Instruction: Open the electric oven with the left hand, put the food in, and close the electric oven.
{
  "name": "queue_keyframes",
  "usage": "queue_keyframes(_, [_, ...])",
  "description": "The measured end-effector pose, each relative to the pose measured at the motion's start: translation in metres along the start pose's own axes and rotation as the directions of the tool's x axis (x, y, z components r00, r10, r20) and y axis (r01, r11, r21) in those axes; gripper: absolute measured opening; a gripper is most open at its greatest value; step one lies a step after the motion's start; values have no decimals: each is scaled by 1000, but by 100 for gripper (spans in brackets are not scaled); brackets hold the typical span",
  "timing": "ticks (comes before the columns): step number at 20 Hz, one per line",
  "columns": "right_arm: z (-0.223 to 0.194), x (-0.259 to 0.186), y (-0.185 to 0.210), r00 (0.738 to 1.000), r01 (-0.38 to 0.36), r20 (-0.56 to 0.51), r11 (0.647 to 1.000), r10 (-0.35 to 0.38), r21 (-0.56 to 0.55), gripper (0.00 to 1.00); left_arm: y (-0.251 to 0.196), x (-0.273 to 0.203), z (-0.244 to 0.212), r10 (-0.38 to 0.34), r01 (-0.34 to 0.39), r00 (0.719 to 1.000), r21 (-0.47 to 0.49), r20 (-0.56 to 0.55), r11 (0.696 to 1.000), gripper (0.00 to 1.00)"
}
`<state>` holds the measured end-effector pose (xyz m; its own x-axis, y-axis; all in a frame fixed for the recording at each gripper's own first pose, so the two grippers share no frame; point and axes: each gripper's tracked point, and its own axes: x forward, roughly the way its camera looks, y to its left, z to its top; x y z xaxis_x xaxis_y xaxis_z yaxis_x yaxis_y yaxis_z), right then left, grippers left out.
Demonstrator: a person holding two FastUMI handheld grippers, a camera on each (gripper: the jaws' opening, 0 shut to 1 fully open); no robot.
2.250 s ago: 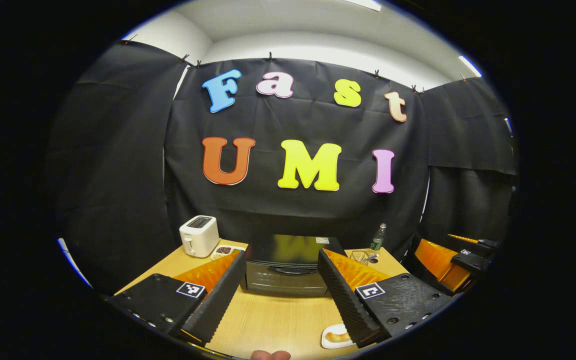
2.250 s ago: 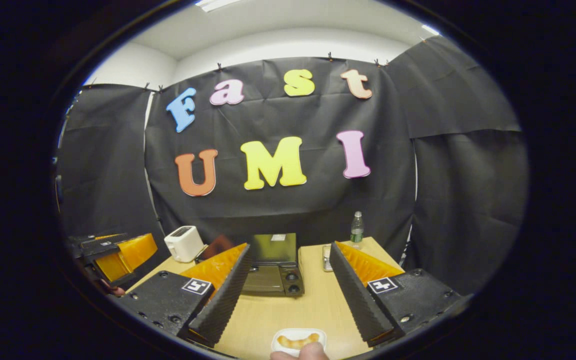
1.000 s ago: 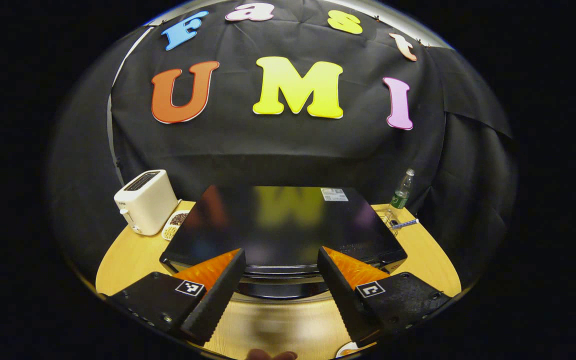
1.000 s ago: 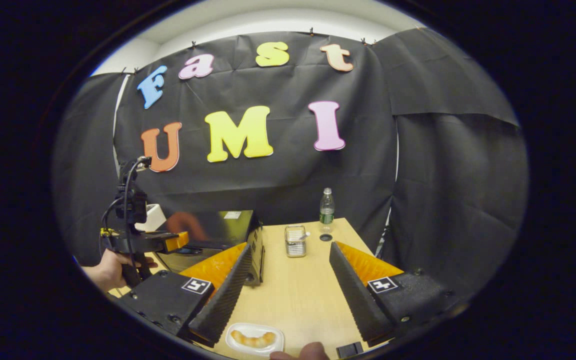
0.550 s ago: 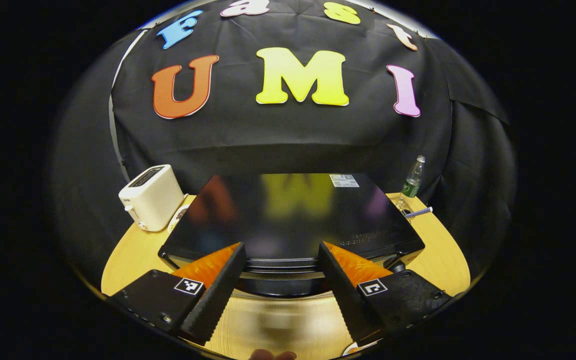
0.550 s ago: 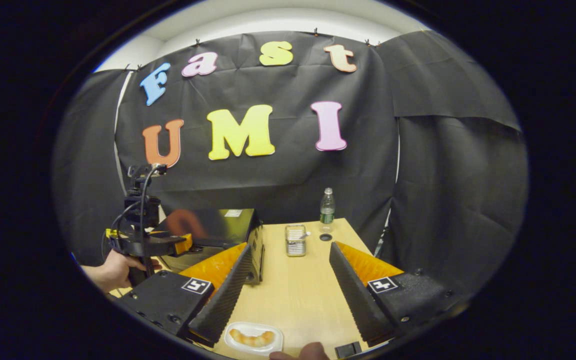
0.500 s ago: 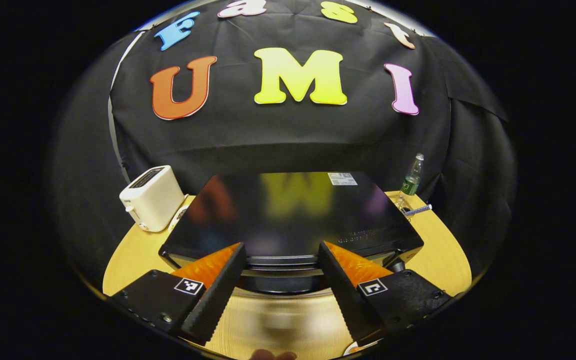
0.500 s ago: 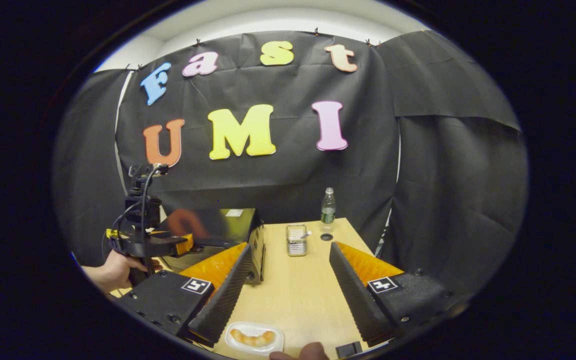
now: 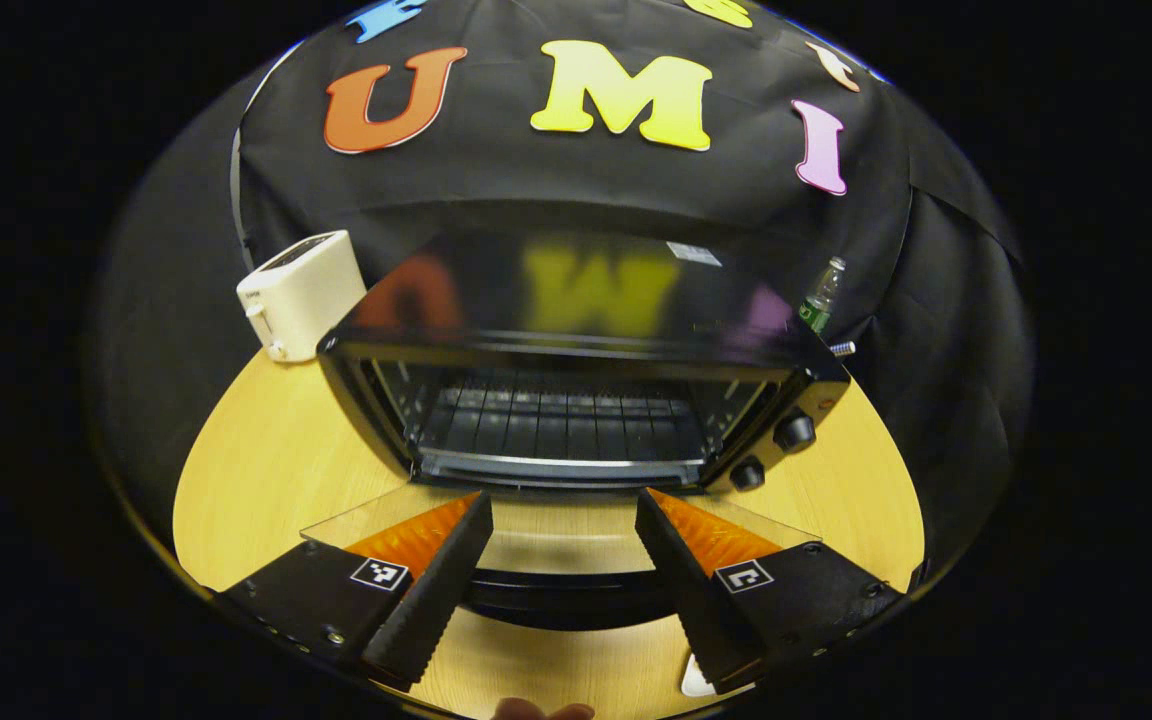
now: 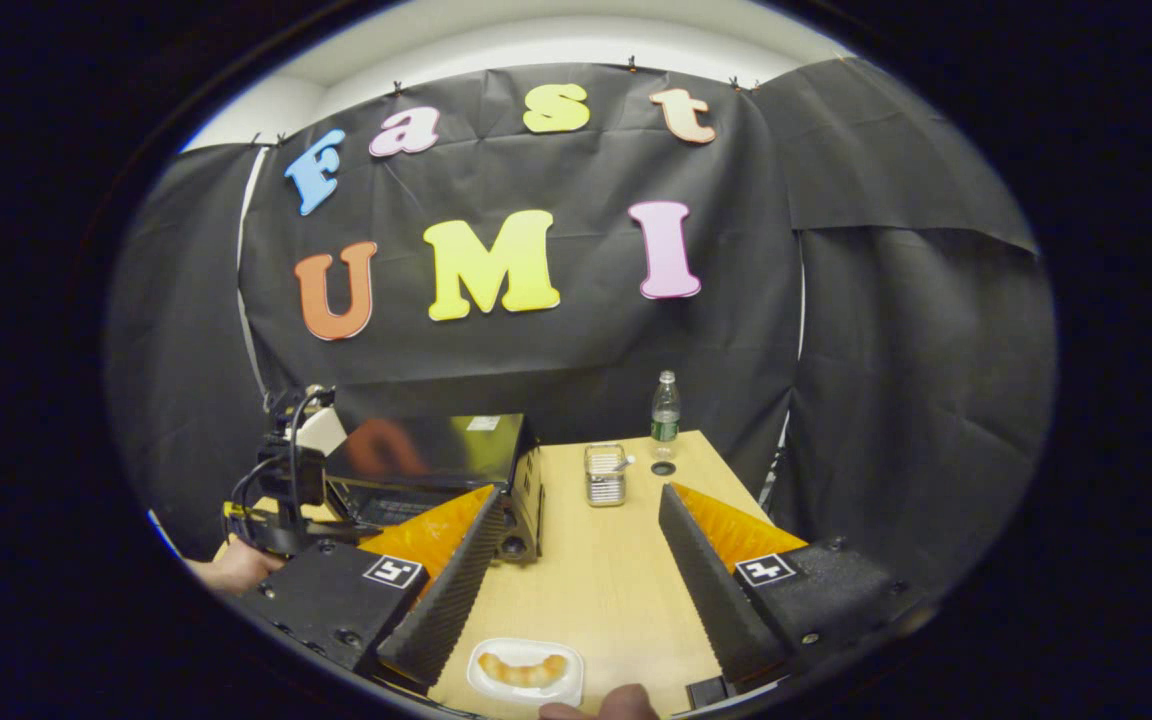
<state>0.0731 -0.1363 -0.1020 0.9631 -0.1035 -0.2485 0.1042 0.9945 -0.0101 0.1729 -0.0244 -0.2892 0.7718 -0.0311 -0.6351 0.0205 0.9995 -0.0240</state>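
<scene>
Fingers of left gripper spread apart around the door handle, not clamping. Door now swung down flat at 6 o'clock, shut half a second ago; oven cavity exposed at 12. Opening done; loading next. Right gripper likewise apart, empty, food on plate at 6 o'clock.

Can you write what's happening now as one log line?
oven: door open | left gripper: at door handle | food: on plate, table | right gripper: open
</scene>
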Motion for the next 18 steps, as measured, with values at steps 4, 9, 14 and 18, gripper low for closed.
queue_keyframes(4, [-15, -11, 10, 999, -10, -33, 1000, 10, -4, 97, -4, -8, -29, -21, 21, 999, 6, -26, 1000, 96])
queue_keyframes(9, [-20, -26, 18, 999, -12, -43, 999, 10, -31, 98, -2, -6, -61, -43, 41, 996, -30, -77, 999, 96])
queue_keyframes(14, [-23, -37, 17, 999, 3, -46, 999, -4, -35, 97, -3, -3, -96, -56, 55, 988, -16, -142, 998, 96])
queue_keyframes(18, [-24, -45, 15, 999, 18, -47, 999, -20, -49, 97, 3, 0, -110, -47, 49, 987, 12, -154, 999, 96])
